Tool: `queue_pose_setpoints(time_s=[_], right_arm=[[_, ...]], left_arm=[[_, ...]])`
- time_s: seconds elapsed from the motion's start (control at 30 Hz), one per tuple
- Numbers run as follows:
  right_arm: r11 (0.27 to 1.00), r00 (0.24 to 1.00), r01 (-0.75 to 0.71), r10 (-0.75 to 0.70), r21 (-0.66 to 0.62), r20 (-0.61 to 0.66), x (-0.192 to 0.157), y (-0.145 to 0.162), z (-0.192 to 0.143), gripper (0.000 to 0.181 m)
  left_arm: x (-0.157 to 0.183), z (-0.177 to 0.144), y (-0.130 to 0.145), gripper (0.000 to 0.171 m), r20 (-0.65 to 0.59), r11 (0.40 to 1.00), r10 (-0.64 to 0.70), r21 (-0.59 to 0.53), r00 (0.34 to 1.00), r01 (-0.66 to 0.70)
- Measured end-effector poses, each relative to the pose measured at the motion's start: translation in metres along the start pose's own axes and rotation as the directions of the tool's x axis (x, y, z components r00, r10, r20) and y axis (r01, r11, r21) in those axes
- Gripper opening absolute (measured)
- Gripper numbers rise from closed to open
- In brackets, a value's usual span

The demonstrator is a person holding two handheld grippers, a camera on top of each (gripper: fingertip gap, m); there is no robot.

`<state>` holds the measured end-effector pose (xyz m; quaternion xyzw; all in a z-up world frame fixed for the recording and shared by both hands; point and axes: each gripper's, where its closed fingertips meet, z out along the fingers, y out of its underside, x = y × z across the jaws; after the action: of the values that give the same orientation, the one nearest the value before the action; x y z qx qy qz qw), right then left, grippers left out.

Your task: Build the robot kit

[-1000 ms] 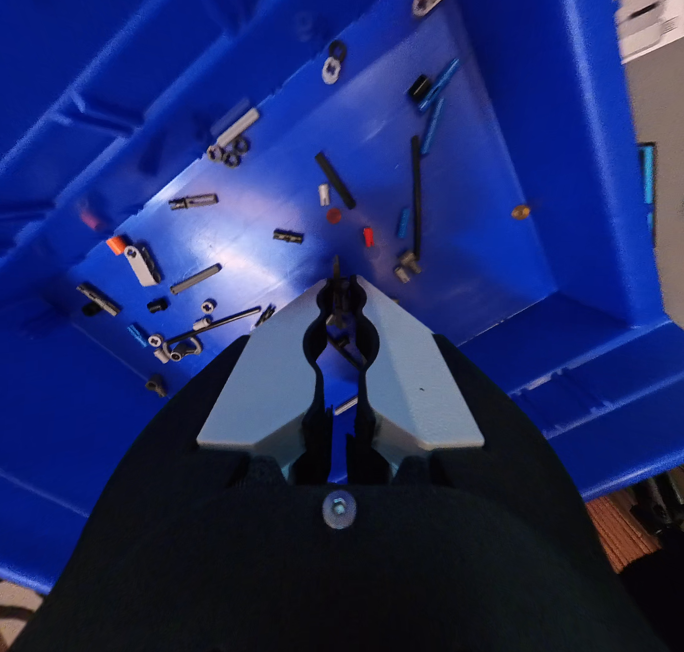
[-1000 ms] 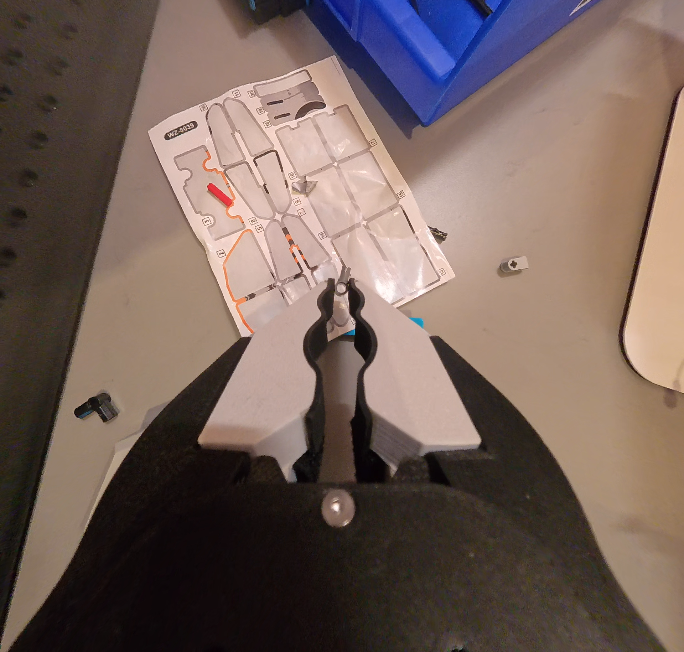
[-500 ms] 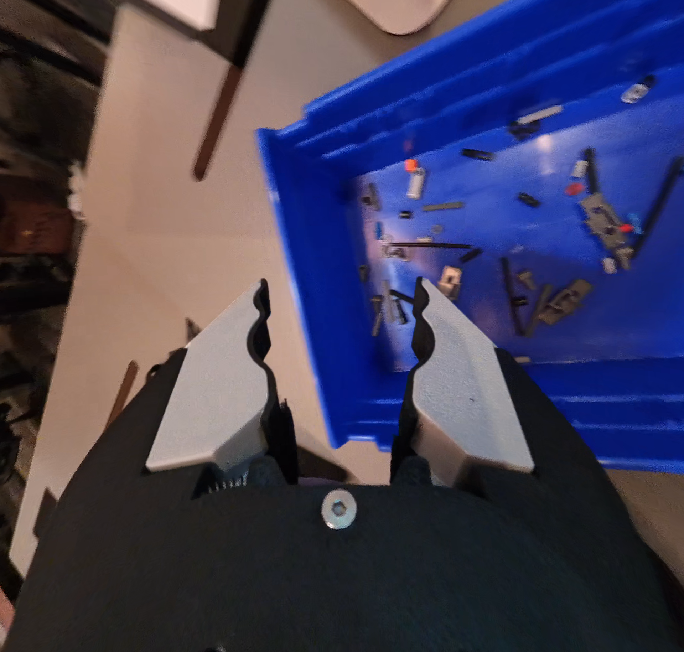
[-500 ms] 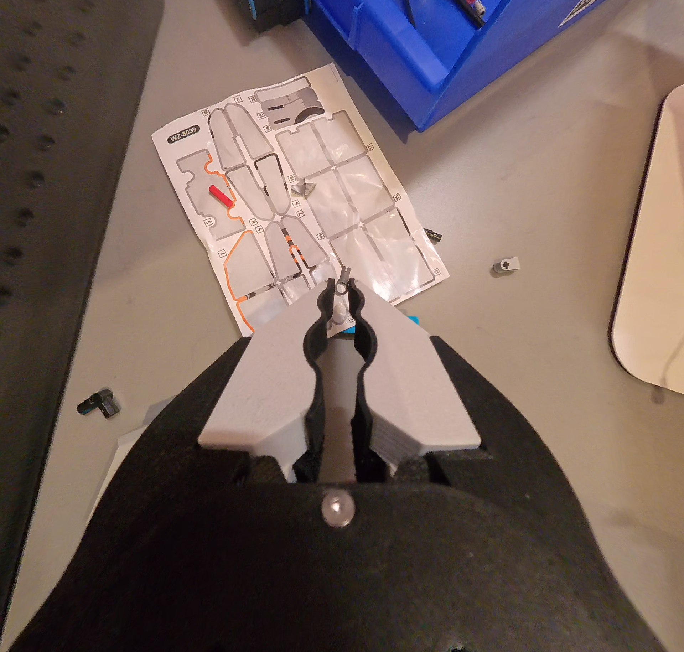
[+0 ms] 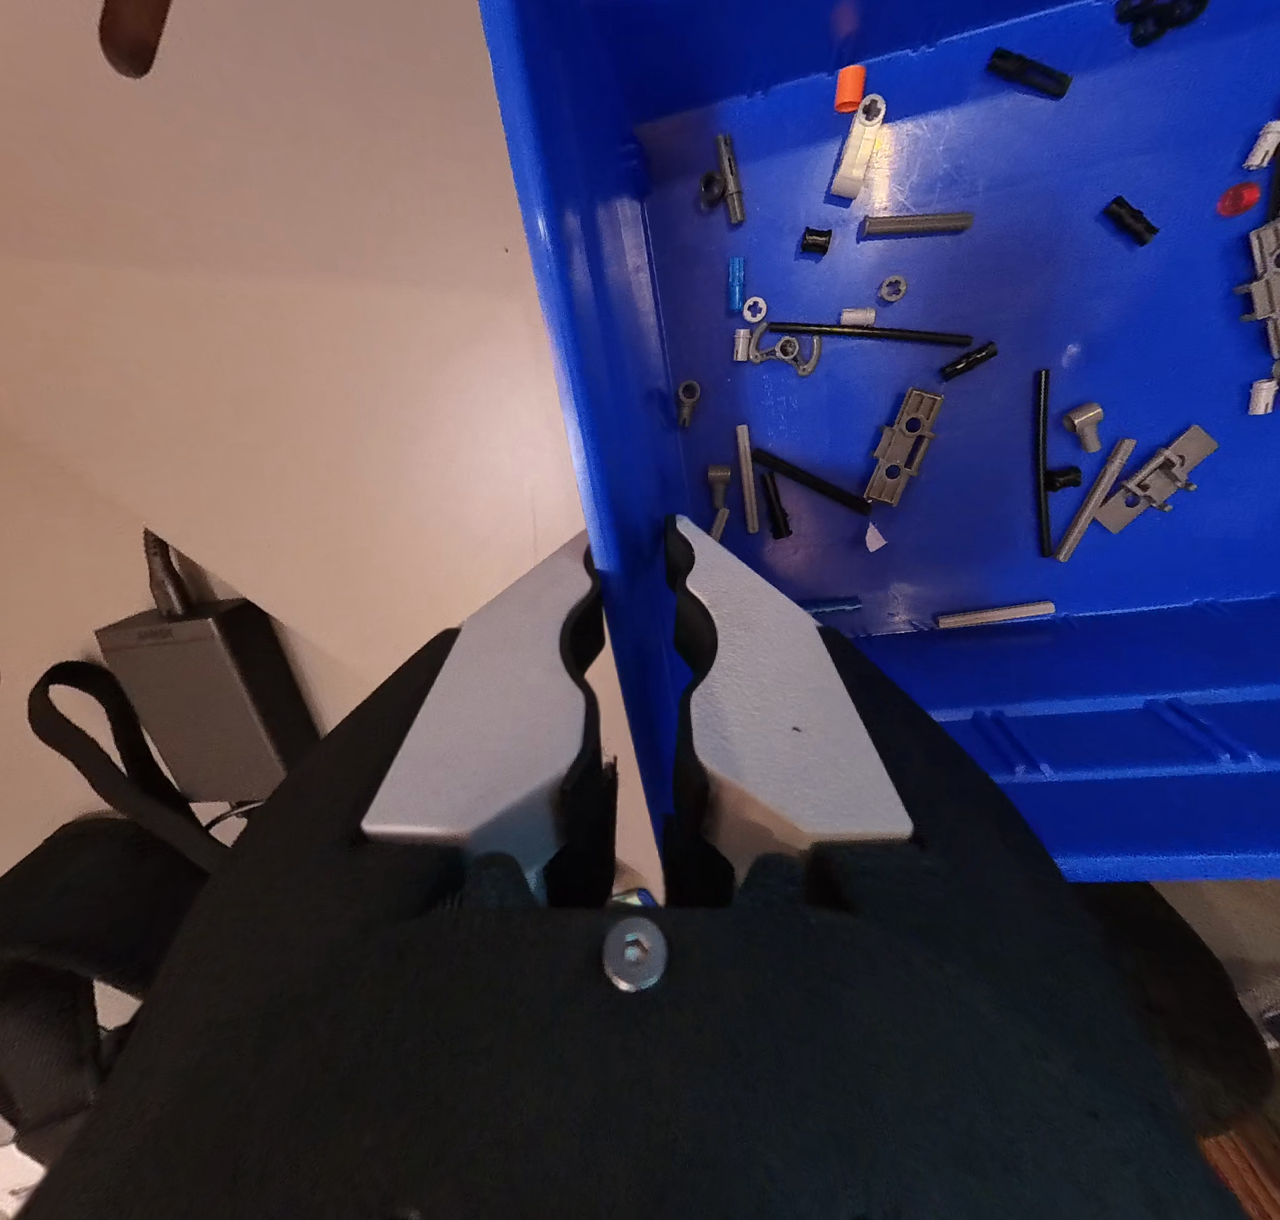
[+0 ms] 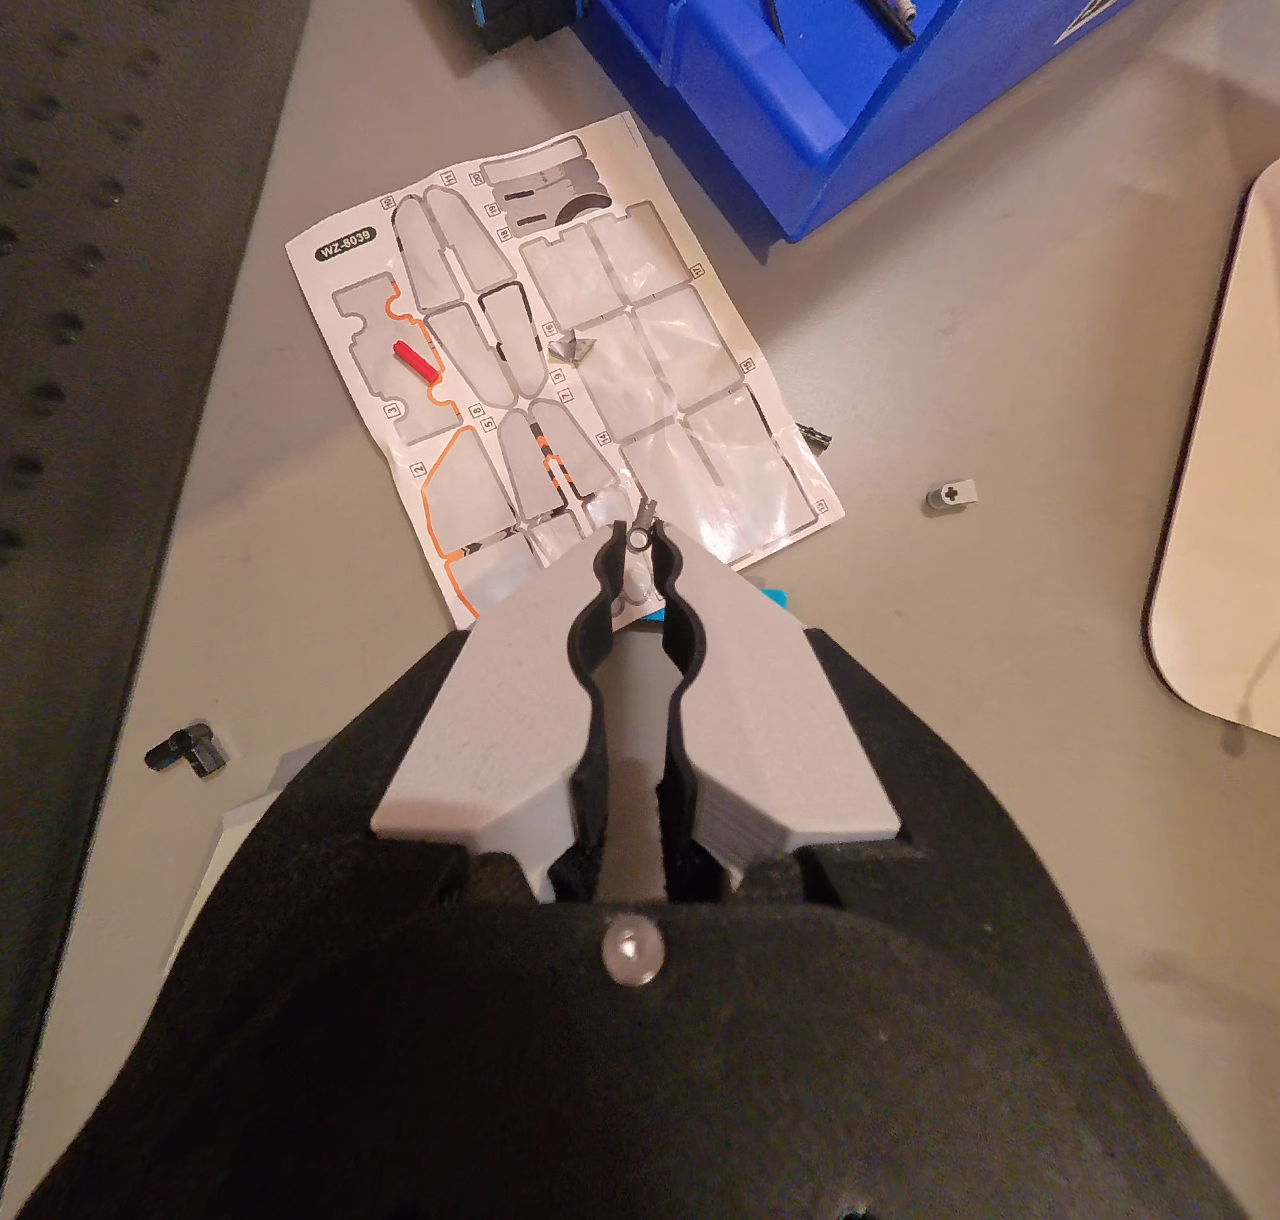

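A beige table is seen in both views, with a dark perforated mat laid along its left edge in the right wrist view. A large blue bin takes up the right side of the left wrist view; its floor is strewn with small building-toy parts, among them a long black axle, a grey plate with holes, an orange bush and a grey rod.

The left gripper is set astride the bin's left wall: one finger lies outside the wall, the other inside, and the wall is clamped between the pads. A grey power adapter with a black strap is noted at the table's near left.

In the right wrist view a sticker sheet lies flat mid-table, just beside the bin's near corner. A short red pin rests on the sheet's left part. A pale board is seen at the table's right edge.

The right gripper is held over the sheet's near edge, its fingers nearly closed, and a small grey pin is pinched at the tips. A grey connector lies apart on the table right of the sheet; a black connector lies near the mat's edge.
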<state>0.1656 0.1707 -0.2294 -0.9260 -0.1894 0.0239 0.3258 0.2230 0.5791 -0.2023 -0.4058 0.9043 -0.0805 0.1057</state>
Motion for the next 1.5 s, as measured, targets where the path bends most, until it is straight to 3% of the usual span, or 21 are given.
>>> queue_pose_setpoints(time_s=[0.13, 0.57, 1.5], right_arm=[[1.0, 1.0, 0.0, 0.0, -0.006, 0.0, 0.001, 0.002, 0.0, 0.005], [1.0, 1.0, -0.003, 0.003, -0.013, -0.005, 0.002, 0.004, 0.0, 0.005], [0.999, 0.999, 0.038, -0.037, 0.026, -0.031, -0.001, -0.019, -0.012, 0.005]], left_arm=[[0.004, -0.007, -0.008, 0.007, -0.001, 0.999, 0.002, 0.036, 1.0, -0.002], [0.023, -0.086, -0.029, 0.003, 0.198, 0.997, 0.076, -0.015, 0.977, -0.074], [0.04, -0.1, -0.053, 0.002, 0.234, 0.985, 0.169, -0.024, 0.957, -0.168]])
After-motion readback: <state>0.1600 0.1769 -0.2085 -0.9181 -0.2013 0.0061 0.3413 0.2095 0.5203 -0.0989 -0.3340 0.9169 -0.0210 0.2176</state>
